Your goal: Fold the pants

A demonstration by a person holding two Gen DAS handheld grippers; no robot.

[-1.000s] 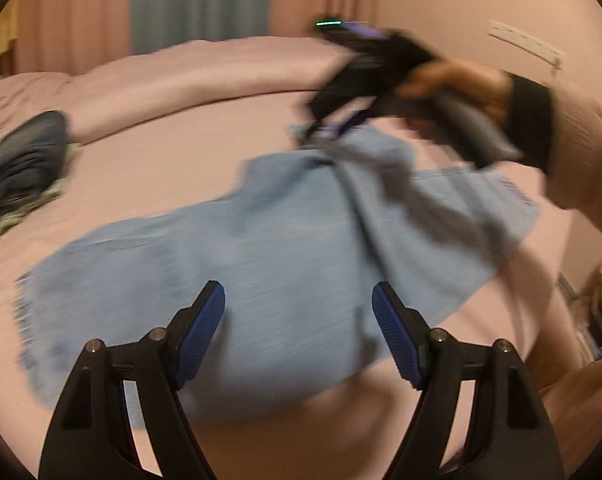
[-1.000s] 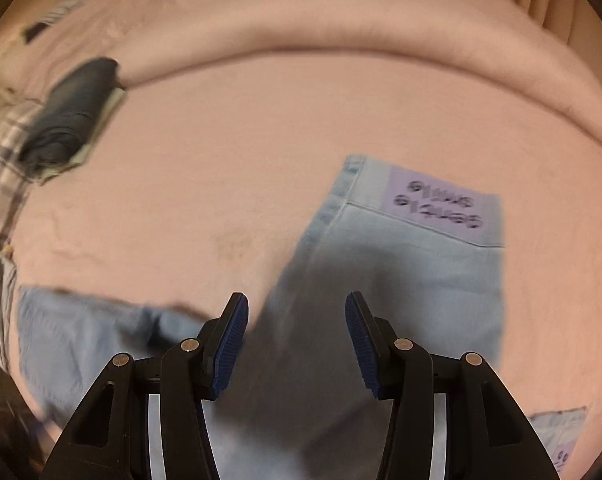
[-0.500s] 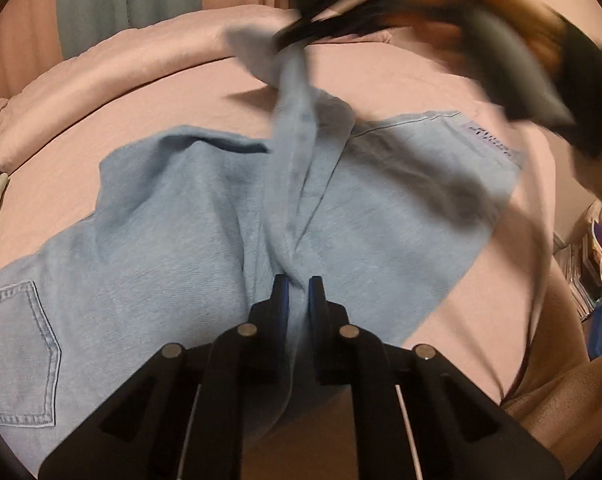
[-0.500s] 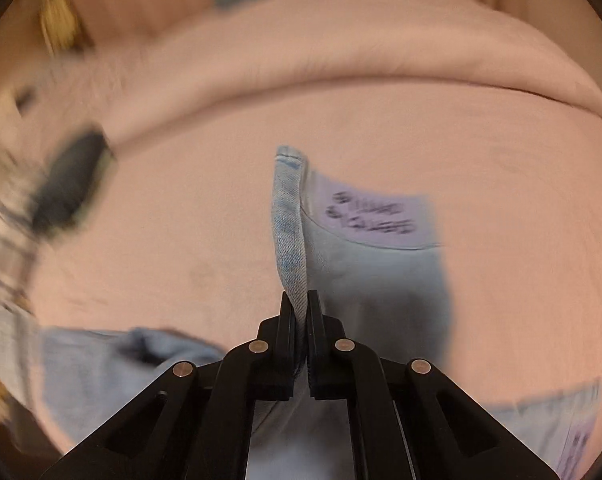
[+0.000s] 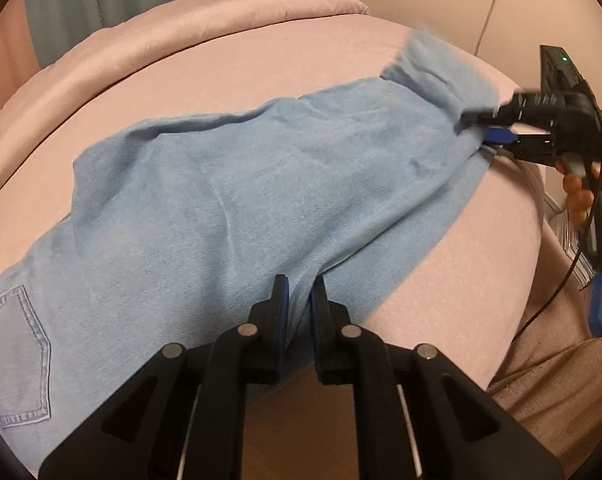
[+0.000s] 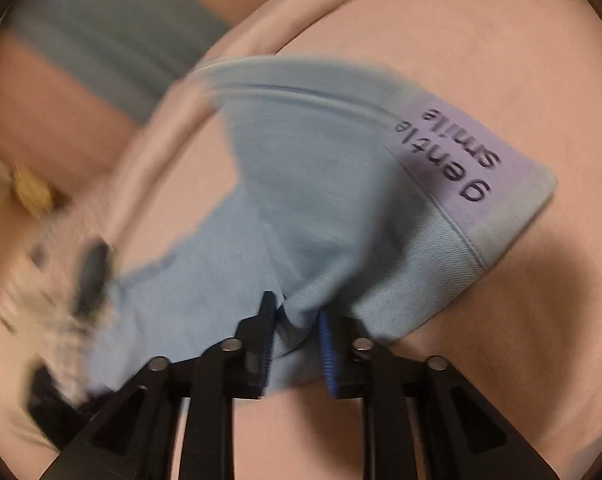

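Light blue denim pants (image 5: 229, 200) lie spread across a pink bed (image 5: 261, 56), a back pocket (image 5: 15, 356) at the lower left. My left gripper (image 5: 299, 300) is shut on a fold of the pants at their near edge. My right gripper (image 5: 477, 126) shows at the right of the left wrist view, holding the far leg end. In the right wrist view the right gripper (image 6: 297, 320) pinches bunched denim (image 6: 301, 208) near a lilac "gentle smile" label (image 6: 457, 152), its jaws a little apart around the cloth.
A pink rolled duvet (image 5: 181, 28) runs along the bed's far side. A dark folded garment (image 6: 93, 272) lies blurred at the left. A wall with a cable (image 5: 489, 4) stands at the right, clutter (image 5: 601, 304) beside the bed.
Both grippers shut on the pants. The right gripper has swung its leg end from high over the middle down to the right, spreading the denim flatter.
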